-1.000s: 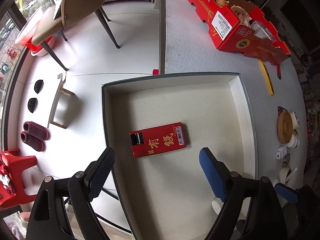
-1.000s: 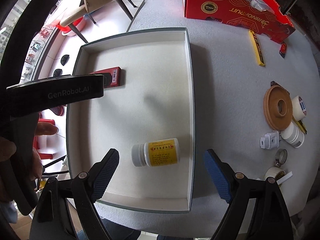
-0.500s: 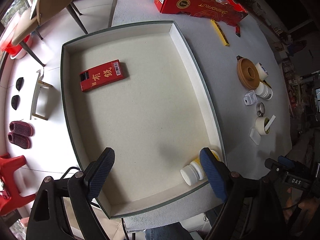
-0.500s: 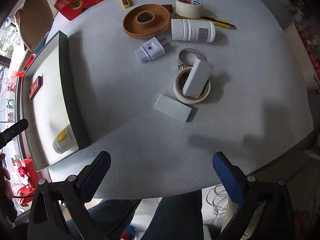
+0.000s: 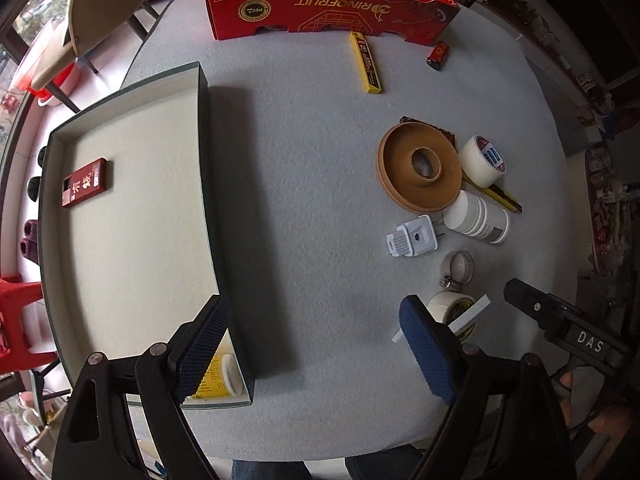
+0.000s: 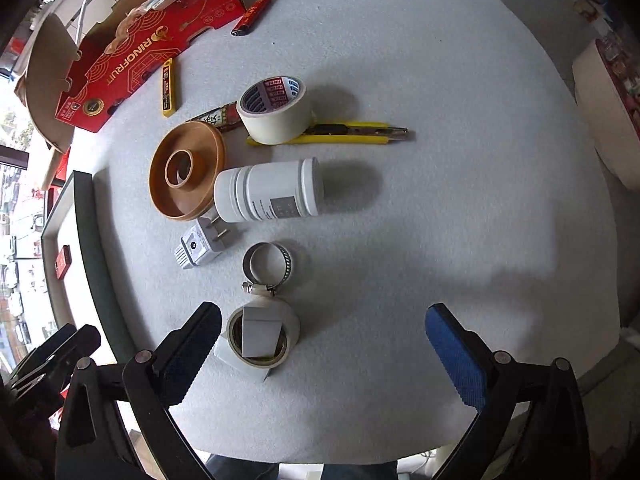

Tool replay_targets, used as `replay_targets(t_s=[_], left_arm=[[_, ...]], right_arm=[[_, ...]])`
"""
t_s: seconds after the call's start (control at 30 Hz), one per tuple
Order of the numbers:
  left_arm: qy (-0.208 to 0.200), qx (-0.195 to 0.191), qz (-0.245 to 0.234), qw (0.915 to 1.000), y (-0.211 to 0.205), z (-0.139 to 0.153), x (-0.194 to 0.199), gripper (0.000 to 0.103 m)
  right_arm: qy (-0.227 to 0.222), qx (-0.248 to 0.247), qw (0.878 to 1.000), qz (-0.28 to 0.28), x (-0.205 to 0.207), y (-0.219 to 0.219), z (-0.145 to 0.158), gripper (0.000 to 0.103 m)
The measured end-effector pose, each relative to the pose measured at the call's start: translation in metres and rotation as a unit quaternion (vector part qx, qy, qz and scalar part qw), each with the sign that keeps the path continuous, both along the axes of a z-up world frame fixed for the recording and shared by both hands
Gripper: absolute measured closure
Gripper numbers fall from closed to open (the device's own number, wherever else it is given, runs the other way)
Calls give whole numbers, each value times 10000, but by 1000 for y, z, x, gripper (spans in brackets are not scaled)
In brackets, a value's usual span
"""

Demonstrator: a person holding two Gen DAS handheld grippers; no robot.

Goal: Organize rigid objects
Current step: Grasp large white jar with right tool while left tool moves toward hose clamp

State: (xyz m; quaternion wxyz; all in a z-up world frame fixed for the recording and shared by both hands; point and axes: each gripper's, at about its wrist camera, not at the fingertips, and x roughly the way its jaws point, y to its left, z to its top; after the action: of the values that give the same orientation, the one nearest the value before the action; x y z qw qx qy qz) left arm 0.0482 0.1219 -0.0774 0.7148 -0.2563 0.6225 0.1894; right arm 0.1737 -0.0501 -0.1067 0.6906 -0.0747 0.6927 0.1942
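My left gripper (image 5: 316, 348) is open and empty over the bare grey table (image 5: 312, 200), just right of the shallow tray (image 5: 204, 160). The tray holds a red box (image 5: 84, 183) and a yellow-labelled bottle (image 5: 222, 376), half hidden by my left finger. My right gripper (image 6: 324, 352) is open too, above the loose items. A small tape roll (image 6: 262, 332) with a white block on it lies by its left finger. Beyond are a hose clamp (image 6: 266, 266), a plug adapter (image 6: 198, 246), a white bottle (image 6: 268, 192), a brown ring (image 6: 186, 172) and a larger tape roll (image 6: 276, 110).
A yellow utility knife (image 6: 348, 132) lies behind the larger tape roll. A yellow box (image 5: 366, 62), a red lighter (image 5: 438, 54) and a red carton (image 5: 328, 0) sit at the table's far side. A chair (image 5: 96, 8) stands beyond the tray. The table edge runs just below both grippers.
Both grippers have swung right, off the tray, leaving the red box and yellow-labelled bottle lying in it. The right one now hangs over the loose items and has rolled. Both stay open.
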Motion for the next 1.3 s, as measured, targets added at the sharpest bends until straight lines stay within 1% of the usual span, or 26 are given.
replay_targets(t_s=[0.1,0.17,0.23,0.3,0.33,0.4,0.43,0.5,0.6,0.63,0.7,0.8,0.87,0.9,0.97,1.0,1.1,1.17,1.2,1.23,1.27,1.3], left_arm=[[-18,315,-159,9994,-14,-2,41,14],[-44,428,-260,9987,-17,-6,68,14],[-54,371,-218,9991,-16,-16,94,14],[-84,142,-201,9997,-17,-28,116,14],[-34,80,-243,9997,-18,-36,125,14],[157,109,-426,9989,-23,-54,139,14],[298,212,-511,9980,-25,-63,143,14],[428,264,-558,9972,-22,-74,143,14],[442,392,-333,9977,0,-76,129,13],[440,404,-256,9979,9,-77,124,12],[434,280,-202,9985,23,-79,117,12],[438,287,-264,9983,32,-80,113,12],[424,252,-224,9985,38,-80,108,11],[430,219,-193,9986,40,-82,108,11],[458,233,-143,9986,42,-85,109,4],[475,234,-120,9985,45,-88,109,2],[475,178,-109,9987,50,-92,110,0],[536,273,-176,9980,52,-95,113,1],[651,354,-246,9969,49,-97,116,0],[697,400,-326,9962,47,-98,119,0],[738,353,-323,9961,46,-100,123,0],[776,327,-293,9960,48,-100,124,0]], right_arm=[[136,102,9998,112,2,-10,-8,0],[279,103,9995,112,1,-20,-17,0],[377,46,9993,75,0,-31,-25,0],[440,-21,9990,-4,-1,-43,-29,0],[481,-24,9988,-54,-1,-50,-30,0],[536,-42,9984,-147,-2,-59,-32,0],[551,-49,9983,-177,-2,-61,-32,0],[537,-37,9984,-164,-1,-62,-31,0],[390,2,9992,-60,1,-53,-25,0],[319,36,9995,-36,3,-46,-23,0],[220,126,9997,69,5,-30,-19,0],[126,187,9991,346,9,2,-19,0],[4,162,9986,497,10,20,-19,0],[-48,138,9984,552,11,28,-19,0],[-79,60,9981,603,15,39,-28,0],[-69,41,9981,603,20,42,-35,0],[-141,-68,9982,572,24,48,-42,0],[-87,-120,9983,555,27,49,-48,0],[-66,-159,9984,537,28,47,-50,2],[-37,-168,9985,522,30,47,-52,14],[14,-155,9986,510,31,45,-53,23],[50,-186,9986,483,31,42,-53,29]])
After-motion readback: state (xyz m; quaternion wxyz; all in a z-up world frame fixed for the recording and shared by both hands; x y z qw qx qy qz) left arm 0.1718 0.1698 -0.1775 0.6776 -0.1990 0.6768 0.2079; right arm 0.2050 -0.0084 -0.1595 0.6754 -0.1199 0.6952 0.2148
